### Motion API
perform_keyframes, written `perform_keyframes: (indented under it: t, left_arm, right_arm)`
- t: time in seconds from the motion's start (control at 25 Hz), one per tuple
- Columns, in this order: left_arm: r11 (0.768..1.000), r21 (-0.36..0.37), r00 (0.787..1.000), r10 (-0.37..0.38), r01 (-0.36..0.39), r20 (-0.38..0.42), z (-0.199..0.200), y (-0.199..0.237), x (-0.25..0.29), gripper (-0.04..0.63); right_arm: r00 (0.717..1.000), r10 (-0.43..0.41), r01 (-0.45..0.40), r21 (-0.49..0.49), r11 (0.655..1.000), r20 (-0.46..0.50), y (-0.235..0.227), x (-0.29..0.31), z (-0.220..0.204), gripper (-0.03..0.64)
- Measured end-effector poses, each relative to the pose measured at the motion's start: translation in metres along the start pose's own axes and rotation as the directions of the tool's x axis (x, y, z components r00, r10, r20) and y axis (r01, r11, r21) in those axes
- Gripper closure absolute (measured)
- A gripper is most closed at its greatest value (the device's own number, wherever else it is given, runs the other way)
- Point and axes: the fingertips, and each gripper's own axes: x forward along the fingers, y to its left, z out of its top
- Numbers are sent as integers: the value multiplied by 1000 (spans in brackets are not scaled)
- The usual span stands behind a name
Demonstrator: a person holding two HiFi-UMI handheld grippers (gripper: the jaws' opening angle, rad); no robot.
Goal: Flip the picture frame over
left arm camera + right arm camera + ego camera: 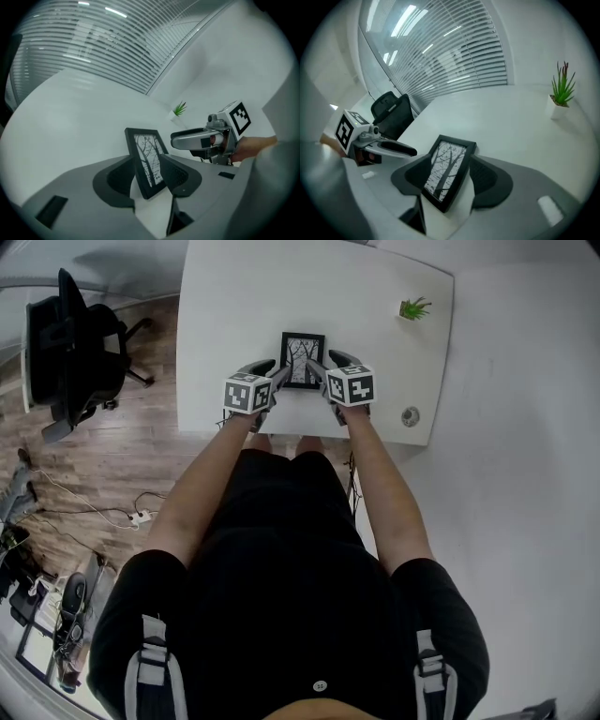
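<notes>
Picture frame (303, 360) is seen flat on the table (234, 306), print up, ungripped between wide-open left gripper (272, 373) and right gripper (323, 365); flipping is judged likely done.

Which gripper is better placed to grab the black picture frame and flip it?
Left, probably: the left gripper has open jaws closer around the black picture frame; the right gripper gapes wider around it.

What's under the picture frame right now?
Only the white table shows around it. The picture frame lies flat on it, tree print facing up, so its back and the patch of tabletop beneath are covered. Whether anything thin sits there cannot be seen.
</notes>
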Motion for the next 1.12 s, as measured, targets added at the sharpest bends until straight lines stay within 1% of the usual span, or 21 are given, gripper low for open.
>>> perform_keyframes:
  t: [0.12, 0.24, 0.36, 0.52, 0.6, 0.64, 0.68, 0.76, 0.88, 0.96, 1.04, 1.12]
  left_arm:
    - [993, 112, 996, -46, 38, 72, 22, -16, -26, 423]
    - [975, 215, 985, -81, 47, 151, 46, -34, -60, 440]
    - [955, 293, 966, -123, 53, 229, 67, -59, -96, 477]
    - [913, 398, 936, -217, 94, 277, 82, -105, -136, 541]
    - [892, 443, 916, -249, 90, 314, 91, -128, -155, 566]
    - [884, 461, 905, -255, 75, 341, 98, -138, -165, 577]
    - [877, 478, 892, -259, 55, 372, 105, -147, -176, 584]
    - [861, 509, 861, -265, 8, 435, 120, -165, -196, 588]
    - [834, 548, 810, -278, -63, 517, 145, -192, -227, 588]
    - [819, 566, 781, -296, -89, 550, 158, -207, -244, 588]
    - [807, 582, 753, -318, -105, 576, 168, -220, -256, 588]
    - [800, 588, 735, -326, -121, 595, 177, -230, -265, 588]
  right_arm:
    - [992, 76, -75, -12, 997, 96, 18, -21, 22, 362]
    - [968, 138, -125, -76, 989, 210, 41, -56, 49, 402]
    - [924, 194, -140, -179, 974, 329, 66, -99, 76, 487]
    - [860, 255, -137, -280, 950, 443, 100, -155, 103, 560]
    - [830, 273, -120, -323, 939, 487, 114, -181, 114, 586]
    - [816, 281, -108, -344, 933, 505, 120, -193, 118, 606]
    - [803, 290, -97, -365, 926, 520, 126, -205, 122, 606]
    - [779, 309, -75, -409, 910, 545, 139, -227, 128, 607]
    - [745, 337, -25, -481, 876, 575, 160, -256, 138, 607]
    - [714, 355, 11, -517, 856, 604, 175, -273, 149, 607]
    - [694, 366, 36, -538, 842, 620, 185, -286, 156, 607]
    - [675, 376, 44, -543, 838, 635, 192, -296, 164, 607]
